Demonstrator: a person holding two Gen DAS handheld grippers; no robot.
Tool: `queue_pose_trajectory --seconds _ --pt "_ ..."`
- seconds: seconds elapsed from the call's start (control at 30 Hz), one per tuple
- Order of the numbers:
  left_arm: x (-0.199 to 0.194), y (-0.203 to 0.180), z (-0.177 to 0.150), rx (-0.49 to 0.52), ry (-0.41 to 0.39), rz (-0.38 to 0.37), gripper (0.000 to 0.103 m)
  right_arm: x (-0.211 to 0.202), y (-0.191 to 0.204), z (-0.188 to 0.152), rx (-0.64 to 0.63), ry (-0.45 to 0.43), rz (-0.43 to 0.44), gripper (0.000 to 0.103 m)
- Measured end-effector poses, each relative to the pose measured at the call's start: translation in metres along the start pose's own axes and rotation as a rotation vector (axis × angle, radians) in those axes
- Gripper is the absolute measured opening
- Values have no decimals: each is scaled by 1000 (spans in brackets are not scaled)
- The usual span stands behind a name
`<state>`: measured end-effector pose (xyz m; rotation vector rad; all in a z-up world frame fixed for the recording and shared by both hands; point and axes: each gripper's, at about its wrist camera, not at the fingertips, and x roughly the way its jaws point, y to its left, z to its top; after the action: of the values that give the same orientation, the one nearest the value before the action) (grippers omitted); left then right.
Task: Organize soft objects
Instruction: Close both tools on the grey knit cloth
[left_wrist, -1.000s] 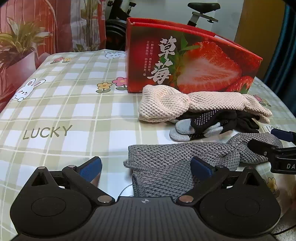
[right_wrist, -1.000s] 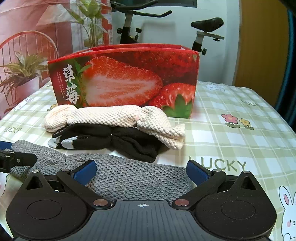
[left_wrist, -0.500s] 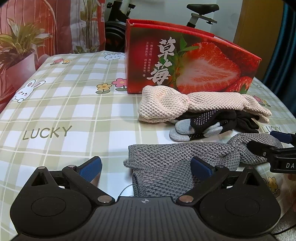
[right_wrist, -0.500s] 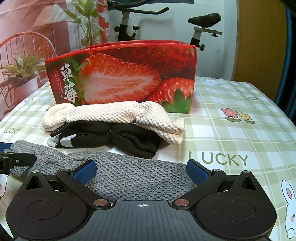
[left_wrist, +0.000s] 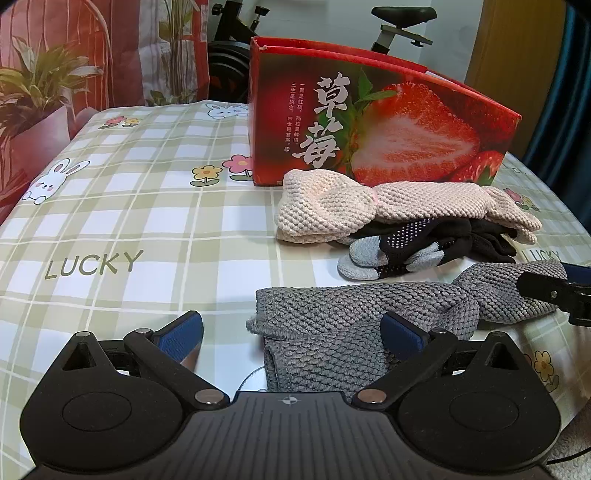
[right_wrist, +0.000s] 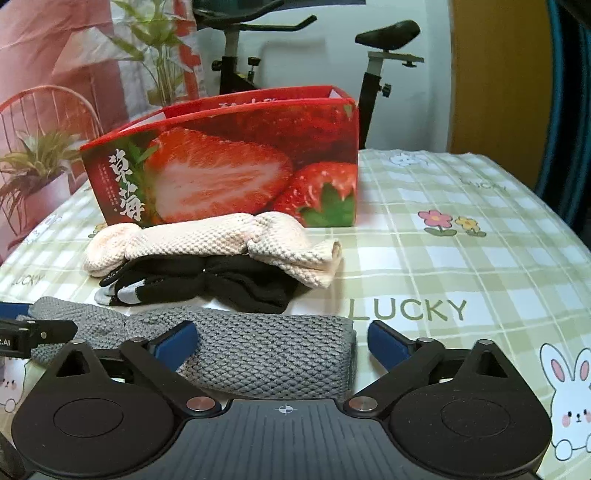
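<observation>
The right claw (right_wrist: 280, 339) is wide but starting to close around the grey sock (right_wrist: 273, 350); the left claw (left_wrist: 291, 334) stays wide. A grab comes next, I think.

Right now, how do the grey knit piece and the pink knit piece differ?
The grey knit piece lies nearest the grippers; the pink knit piece lies back against the strawberry box. Grey rests flat on the tablecloth; pink is draped over black gloves. Both share a bumpy waffle-like knit.
</observation>
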<state>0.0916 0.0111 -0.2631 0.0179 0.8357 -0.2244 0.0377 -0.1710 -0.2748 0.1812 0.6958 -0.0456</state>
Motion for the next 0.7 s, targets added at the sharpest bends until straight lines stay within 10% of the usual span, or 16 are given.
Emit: queue_pose_trajectory --seconds 0.3,0.57,0.7 --pt "-4 -1 -1 -1 3 -33 96 7 0 -5 24 31 27 79" --pt "-11 0 -1 -8 -25 -157 36 3 3 -3 31 38 96 40" --pt "-15 0 0 -13 -47 -177 24 -2 2 0 36 17 107 27"
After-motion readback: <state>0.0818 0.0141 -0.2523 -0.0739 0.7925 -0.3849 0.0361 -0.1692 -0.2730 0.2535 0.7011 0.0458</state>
